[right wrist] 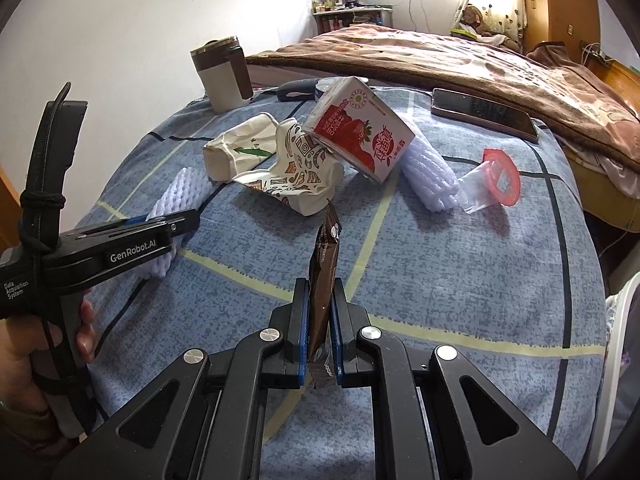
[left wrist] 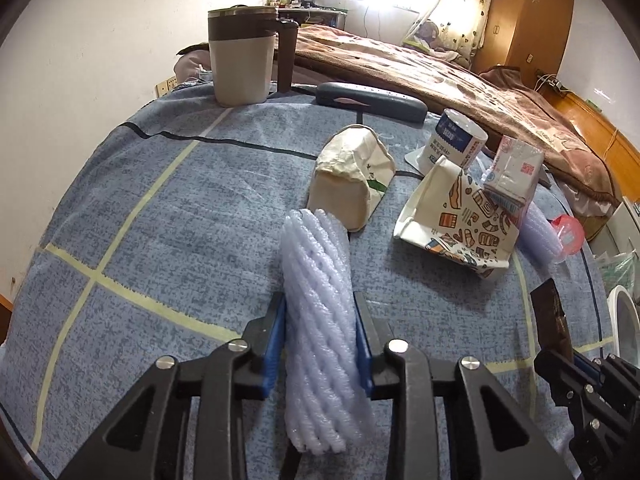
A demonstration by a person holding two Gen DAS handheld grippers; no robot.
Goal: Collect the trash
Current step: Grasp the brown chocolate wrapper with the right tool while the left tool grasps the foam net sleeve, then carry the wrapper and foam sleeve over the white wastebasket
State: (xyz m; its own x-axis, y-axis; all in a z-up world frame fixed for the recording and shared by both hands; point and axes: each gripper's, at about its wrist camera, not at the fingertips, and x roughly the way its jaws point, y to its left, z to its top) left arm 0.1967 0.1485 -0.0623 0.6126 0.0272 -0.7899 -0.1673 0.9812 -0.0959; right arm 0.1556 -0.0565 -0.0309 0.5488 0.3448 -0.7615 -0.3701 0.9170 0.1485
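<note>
Left gripper: blue pads clamped on a white foam fruit net that lies on the blue checked tablecloth.
Right gripper: fingers pressed together on a brown snack wrapper, held upright off the cloth.
In hand: two pieces, neither yet binned.
Left on the table: crushed cream paper cup, flattened printed cup, strawberry milk carton, yoghurt pot, second foam net, red-rimmed plastic lid.
Progress: early, most litter remains.
</note>
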